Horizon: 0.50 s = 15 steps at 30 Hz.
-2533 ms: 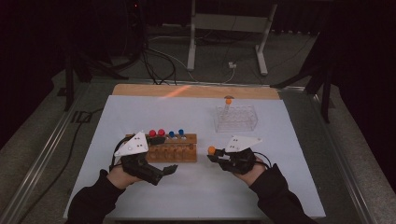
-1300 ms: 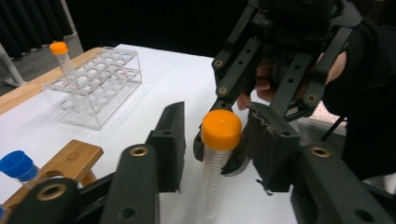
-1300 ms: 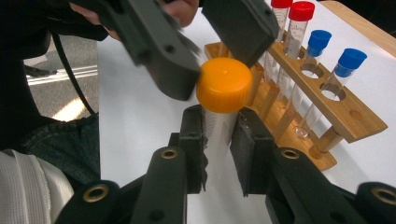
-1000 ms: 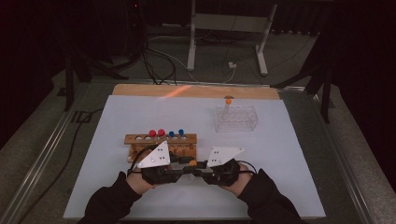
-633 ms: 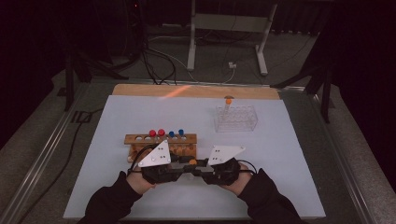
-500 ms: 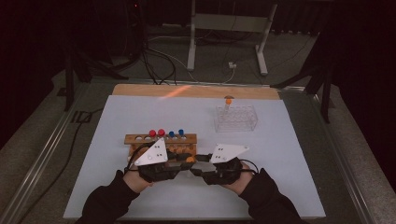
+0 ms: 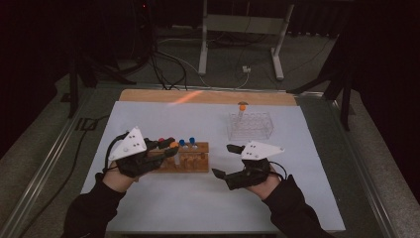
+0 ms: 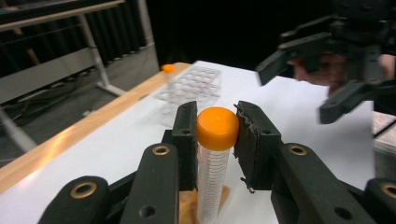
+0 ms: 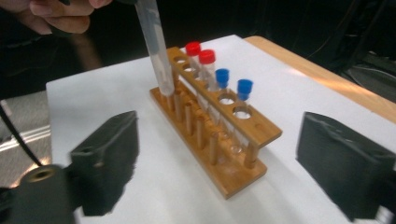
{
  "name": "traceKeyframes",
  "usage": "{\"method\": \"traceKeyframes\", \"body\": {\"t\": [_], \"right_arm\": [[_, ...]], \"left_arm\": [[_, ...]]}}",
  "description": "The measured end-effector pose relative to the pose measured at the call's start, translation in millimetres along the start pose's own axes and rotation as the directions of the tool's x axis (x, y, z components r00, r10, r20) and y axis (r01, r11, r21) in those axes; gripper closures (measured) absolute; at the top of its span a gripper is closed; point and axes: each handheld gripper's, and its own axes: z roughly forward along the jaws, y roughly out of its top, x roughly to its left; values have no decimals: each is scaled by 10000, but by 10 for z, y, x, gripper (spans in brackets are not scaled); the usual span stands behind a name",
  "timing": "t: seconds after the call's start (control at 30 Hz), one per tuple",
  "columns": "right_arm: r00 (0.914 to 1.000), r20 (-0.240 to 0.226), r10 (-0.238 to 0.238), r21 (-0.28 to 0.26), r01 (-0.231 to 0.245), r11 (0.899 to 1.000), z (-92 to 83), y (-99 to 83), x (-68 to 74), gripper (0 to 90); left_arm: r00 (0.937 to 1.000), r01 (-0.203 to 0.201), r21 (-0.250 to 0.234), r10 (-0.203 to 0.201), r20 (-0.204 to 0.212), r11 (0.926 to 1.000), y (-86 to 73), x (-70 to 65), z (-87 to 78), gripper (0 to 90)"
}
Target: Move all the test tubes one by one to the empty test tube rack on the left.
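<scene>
While the smooth white table sheet carries the slatted wooden tube rack with its round holes and red- and blue-capped tubes, a clear plastic rack stands farther back. The left gripper pinches the slim graduated orange-capped tube just under its rounded cap, above the wooden rack's end. The right gripper, its matte black jaws having just spread wide with nothing between them, hovers beside that rack.

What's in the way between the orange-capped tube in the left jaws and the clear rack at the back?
Nothing visible: bare white table lies between the orange-capped tube and the clear rack, and the right gripper hangs off to the side.
</scene>
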Motion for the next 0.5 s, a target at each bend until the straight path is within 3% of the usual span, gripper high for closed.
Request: {"method": "traceKeyframes", "body": {"t": [0.07,0.2,0.27,0.33,0.5], "right_arm": [[9999,-169,-15,97,16,10000,-5,6,-12,11],[9998,-193,-1,59,2,10000,-19,4,-18,7],[9997,-228,65,-10,-65,10000,-24,0,-29,8],[9997,-232,95,21,-95,10000,-25,-1,-36,7],[9999,-142,50,188,-48,9998,-17,-11,-46,8]], "left_arm": [[9997,42,19,-41,-244,10000,1,56,-50,716],[9957,197,9,-195,-904,9998,-6,159,-137,715],[9944,382,-144,-394,-984,9992,-21,222,-192,716],[9899,455,-166,-473,-1339,9988,-47,280,-228,715],[9807,797,-172,-815,-1779,9967,-140,413,-247,715]]}}
